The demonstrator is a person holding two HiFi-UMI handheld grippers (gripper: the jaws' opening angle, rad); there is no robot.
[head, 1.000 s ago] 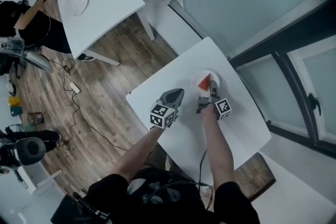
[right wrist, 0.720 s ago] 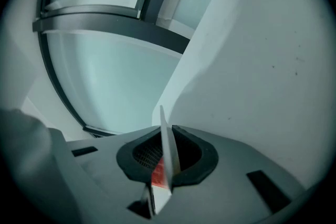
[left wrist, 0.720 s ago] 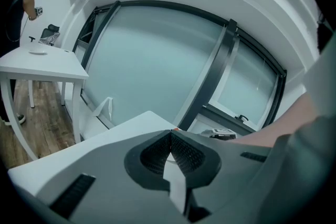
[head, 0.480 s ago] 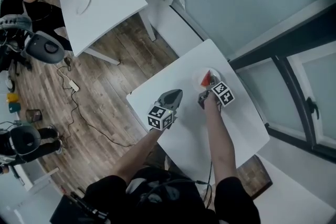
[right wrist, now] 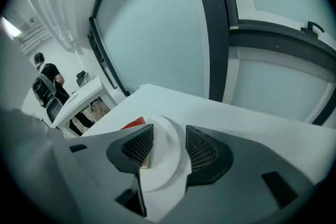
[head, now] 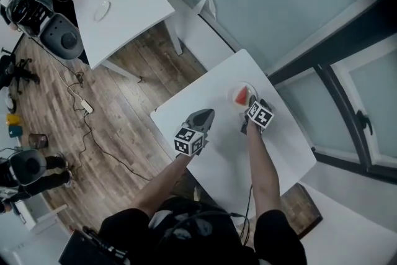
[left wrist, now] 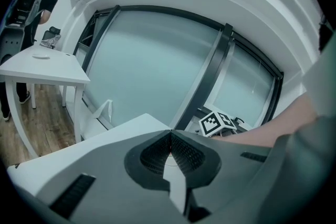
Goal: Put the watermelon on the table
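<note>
A red watermelon slice (head: 240,97) lies on a small white plate (head: 231,95) at the far side of the white table (head: 217,164). My right gripper (head: 251,107) hovers just behind the plate's near right edge. In the right gripper view its jaws are opening, and the right gripper (right wrist: 169,136) straddles the plate (right wrist: 165,157) without the pads touching it. The slice (right wrist: 132,124) shows beside and behind the left jaw. My left gripper (head: 208,113) hangs over the table left of the plate. The left gripper (left wrist: 169,134) is shut with nothing in it.
The table's left corner (head: 154,112) and near right edge drop to wood floor with cables (head: 87,105). A glass wall with dark frames (head: 322,74) runs behind. A second white table (head: 124,3) carries a small dish (head: 102,8). A person and office chair (head: 43,6) are at far left.
The right gripper has rolled over, its marker cube swinging from behind the plate to the plate's right side. The slice lies on the plate. The left gripper has hardly shifted.
</note>
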